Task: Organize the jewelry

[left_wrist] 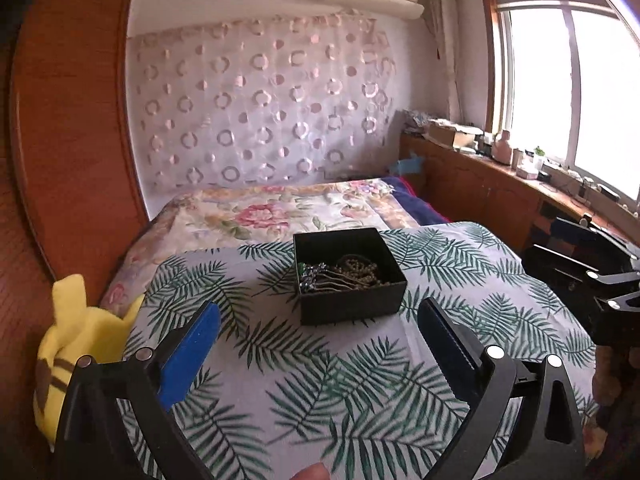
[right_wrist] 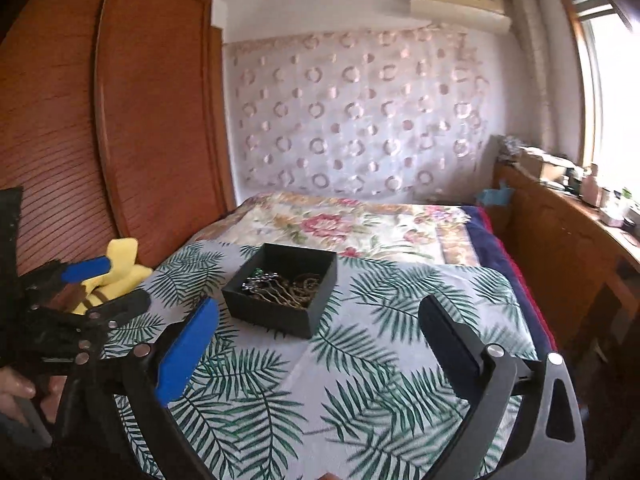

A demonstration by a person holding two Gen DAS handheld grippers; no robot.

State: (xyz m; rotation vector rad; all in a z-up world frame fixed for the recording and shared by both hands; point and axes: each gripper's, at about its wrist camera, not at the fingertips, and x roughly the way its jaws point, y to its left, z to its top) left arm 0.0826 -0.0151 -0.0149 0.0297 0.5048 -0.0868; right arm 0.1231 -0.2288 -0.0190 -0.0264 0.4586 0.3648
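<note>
A black open box [left_wrist: 348, 304] stands on the leaf-print tablecloth [left_wrist: 320, 380]. In it lies a tangle of beaded necklaces and hair pins [left_wrist: 344, 276]. My left gripper [left_wrist: 320, 312] is open and empty, held above the table just in front of the box. The box also shows in the right wrist view [right_wrist: 280, 318] with the jewelry [right_wrist: 284, 286] inside. My right gripper [right_wrist: 320, 312] is open and empty, just right of and before the box. The left gripper [right_wrist: 108, 280] shows at the left edge there; the right gripper's body [left_wrist: 600, 280] shows at the left view's right edge.
A yellow plush toy [left_wrist: 80, 344] sits at the table's left edge. A bed with a floral cover [left_wrist: 280, 212] lies beyond the table. A wooden wardrobe [right_wrist: 120, 120] stands at the left. A wooden cabinet with clutter [left_wrist: 500, 176] runs under the window at the right.
</note>
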